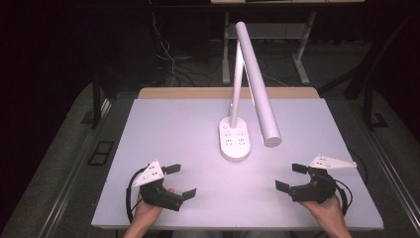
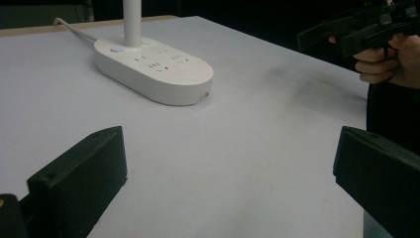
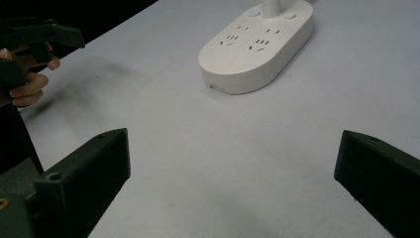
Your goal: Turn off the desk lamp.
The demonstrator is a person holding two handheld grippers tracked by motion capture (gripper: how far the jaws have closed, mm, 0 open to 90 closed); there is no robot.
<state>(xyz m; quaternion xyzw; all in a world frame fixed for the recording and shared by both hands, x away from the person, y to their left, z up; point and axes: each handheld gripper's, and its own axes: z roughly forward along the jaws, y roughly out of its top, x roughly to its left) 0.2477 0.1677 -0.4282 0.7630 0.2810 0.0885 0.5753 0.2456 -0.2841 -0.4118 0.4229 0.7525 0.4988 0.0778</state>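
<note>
A white desk lamp (image 1: 252, 74) stands mid-table on an oval base (image 1: 235, 139) that carries power sockets and buttons. Its long tube head (image 1: 259, 89) slopes down toward the right front. The same base (image 2: 154, 69) lies ahead and to the left in the left gripper view, and the base (image 3: 257, 44) sits ahead in the right gripper view. My left gripper (image 1: 181, 181) rests near the front left edge, open and holding nothing. My right gripper (image 1: 291, 177) is near the front right, also open with nothing between its jaws. Both point inward toward the lamp.
The table top (image 1: 173, 129) is a white sheet with a wooden strip (image 1: 198, 92) along its far edge. A white cable (image 2: 72, 29) runs from the lamp base toward the back. Beyond the table stand dark floor, cables and table legs (image 1: 302, 64).
</note>
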